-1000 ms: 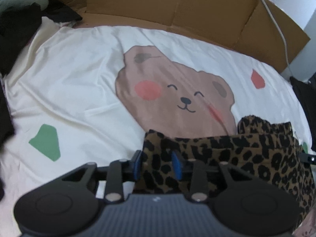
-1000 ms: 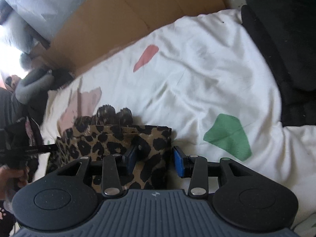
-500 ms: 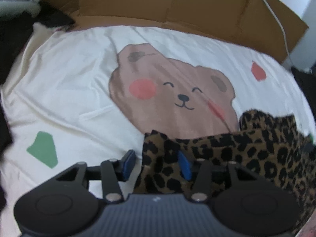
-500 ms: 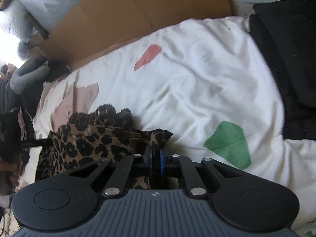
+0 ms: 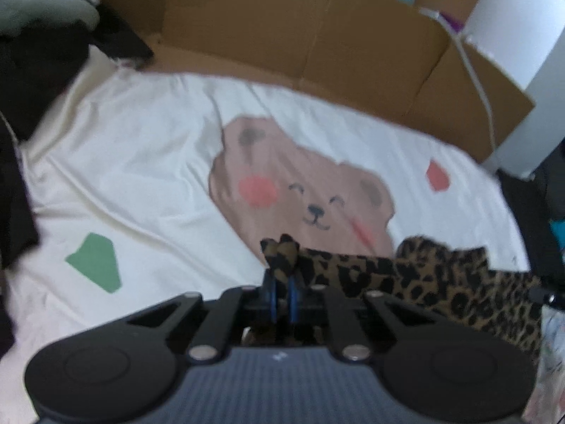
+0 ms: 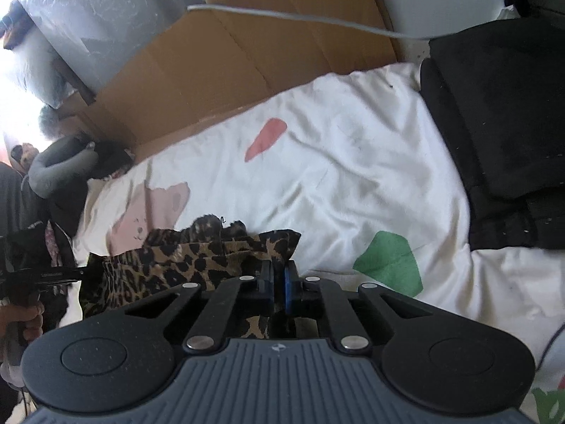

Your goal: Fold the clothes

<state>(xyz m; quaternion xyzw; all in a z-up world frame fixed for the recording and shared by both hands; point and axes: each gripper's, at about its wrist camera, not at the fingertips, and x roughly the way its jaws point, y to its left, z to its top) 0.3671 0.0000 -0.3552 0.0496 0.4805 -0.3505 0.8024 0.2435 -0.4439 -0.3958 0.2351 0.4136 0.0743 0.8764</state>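
Note:
A leopard-print garment (image 5: 441,282) lies bunched on a white bedsheet with a bear print (image 5: 300,190). My left gripper (image 5: 281,295) is shut on the garment's left corner, which pokes up between the blue pads. My right gripper (image 6: 279,284) is shut on the garment's right corner (image 6: 279,243); the garment (image 6: 183,261) stretches left from it toward the left gripper (image 6: 42,275), seen at the frame's left edge. Both corners are held a little above the sheet.
Brown cardboard (image 5: 300,39) stands along the far side of the bed, with a white cable (image 5: 473,70) over it. Black clothes (image 6: 501,116) are piled at the right side of the bed, dark clothes (image 5: 21,81) at the left. Green (image 5: 95,261) and red (image 5: 438,176) patches mark the sheet.
Both grippers closed on the garment's corners: the right one first, then the left. Both have lifted the corners slightly and the views have pulled back from the sheet.

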